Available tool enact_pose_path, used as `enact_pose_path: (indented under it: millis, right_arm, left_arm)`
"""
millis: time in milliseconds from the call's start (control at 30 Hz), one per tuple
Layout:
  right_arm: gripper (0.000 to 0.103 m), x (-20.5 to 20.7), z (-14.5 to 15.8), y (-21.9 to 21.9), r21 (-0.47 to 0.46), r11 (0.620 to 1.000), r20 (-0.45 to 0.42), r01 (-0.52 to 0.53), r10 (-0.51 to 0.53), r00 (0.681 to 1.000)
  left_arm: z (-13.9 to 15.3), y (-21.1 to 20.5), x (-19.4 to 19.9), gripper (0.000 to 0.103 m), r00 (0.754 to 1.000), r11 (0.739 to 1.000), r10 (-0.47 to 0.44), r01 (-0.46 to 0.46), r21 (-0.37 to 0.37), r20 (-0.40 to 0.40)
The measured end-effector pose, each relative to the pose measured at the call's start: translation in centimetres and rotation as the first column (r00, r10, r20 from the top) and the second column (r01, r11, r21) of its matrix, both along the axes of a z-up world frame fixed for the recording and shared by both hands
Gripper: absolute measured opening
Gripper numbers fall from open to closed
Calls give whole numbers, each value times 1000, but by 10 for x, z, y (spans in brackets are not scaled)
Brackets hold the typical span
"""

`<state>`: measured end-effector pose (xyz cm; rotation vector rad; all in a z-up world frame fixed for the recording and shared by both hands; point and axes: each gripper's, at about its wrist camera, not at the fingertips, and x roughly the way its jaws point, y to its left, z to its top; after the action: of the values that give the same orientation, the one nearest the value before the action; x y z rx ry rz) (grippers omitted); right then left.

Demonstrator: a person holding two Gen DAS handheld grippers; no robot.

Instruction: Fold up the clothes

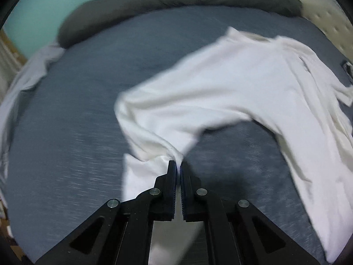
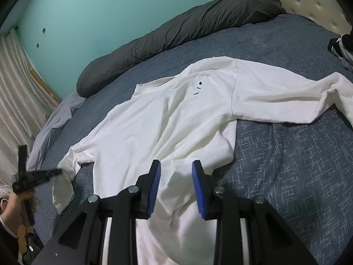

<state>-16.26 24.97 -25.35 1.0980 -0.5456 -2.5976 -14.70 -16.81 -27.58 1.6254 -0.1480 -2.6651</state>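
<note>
left wrist: left gripper (image 1: 178, 165) clamps sleeve (image 1: 158, 132) cuff; carry across white shirt (image 2: 167, 119) smoothly; right gripper (image 2: 176, 165) parted, empty, over hem.

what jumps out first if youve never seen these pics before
A white long-sleeved shirt lies spread front up across the dark blue patterned bedspread, a small dark print on its chest. The left gripper is shut on one cuff of the shirt and lifts that sleeve off the bed, while the right gripper hangs open over the hem. A long dark grey bolster pillow lies along the teal wall.
</note>
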Motion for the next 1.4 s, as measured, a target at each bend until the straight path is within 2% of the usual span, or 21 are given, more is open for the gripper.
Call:
enact_pose_path:
  millis: [100, 167, 233, 300, 367, 433, 467, 533, 667, 767, 933, 1000, 1033, 1067, 1100, 1267, 1400]
  right_arm:
    - [29, 0, 0, 1, -4, 1000, -1, 3, -3, 1000]
    - [29, 0, 0, 1, -4, 1000, -1, 4, -4, 1000]
    - [29, 0, 0, 1, -4, 1000, -1, 5, -5, 1000]
    - [29, 0, 0, 1, -7, 1000, 0, 5, -5, 1000]
    - [29, 0, 1, 1, -7, 1000, -2, 4, -4, 1000]
    - [29, 0, 1, 1, -8, 1000, -4, 2, -2, 1000]
    - [29, 0, 1, 1, -9, 1000, -3, 1, -1, 1000]
    - [29, 0, 1, 0, -10, 1000, -2, 1, -1, 1000]
    - [29, 1, 1, 0, -10, 1000, -3, 3, -3, 1000]
    - [29, 1, 1, 0, -10, 1000, -3, 4, -4, 1000]
    - [29, -1, 0, 1, -11, 1000, 0, 5, -5, 1000]
    - [29, -2, 0, 1, -13, 1000, 2, 5, -5, 1000]
    - [29, -2, 0, 2, -14, 1000, 3, 5, -5, 1000]
    - [29, -2, 0, 2, -14, 1000, 3, 5, -5, 1000]
    - [29, -2, 0, 2, -15, 1000, 2, 6, -6, 1000]
    - [29, -2, 1, 5, -23, 1000, -1, 11, -11, 1000]
    - [29, -2, 2, 8, -33, 999, 0, 15, -15, 1000]
  left_arm:
    - [-10, 15, -3, 5, 1000, 998, -21, 20, 57, 19]
    - [-6, 16, -1, 5, 999, 996, -31, 30, 79, 9]
    - [1, 7, 1, 7, 1000, 990, -10, 10, 139, 0]
    - [11, -12, 7, 13, 999, 977, 39, -33, 210, -26]
    - [15, -28, 10, 33, 995, 966, 84, -70, 248, -45]
    - [21, -47, 16, 35, 991, 958, 125, -106, 268, -55]
    - [24, -56, 20, 35, 987, 952, 146, -124, 278, -60]
    - [20, -74, 25, 35, 981, 953, 189, -171, 249, -51]
    - [-13, -92, 26, 35, 975, 939, 220, -224, 263, 42]
    - [-31, -91, 30, 35, 974, 935, 214, -228, 272, 79]
    - [-39, -78, 30, 35, 978, 934, 187, -206, 292, 90]
    - [-39, -69, 27, 27, 981, 935, 170, -189, 301, 88]
    - [-38, -65, 25, 16, 983, 936, 162, -182, 302, 91]
    - [-37, -62, 24, 9, 984, 939, 158, -177, 294, 88]
    - [-35, -59, 23, 6, 984, 943, 156, -173, 285, 83]
    - [-12, -46, 23, 4, 987, 966, 157, -158, 203, 20]
    - [29, -36, 27, 4, 986, 989, 148, -145, 37, -83]
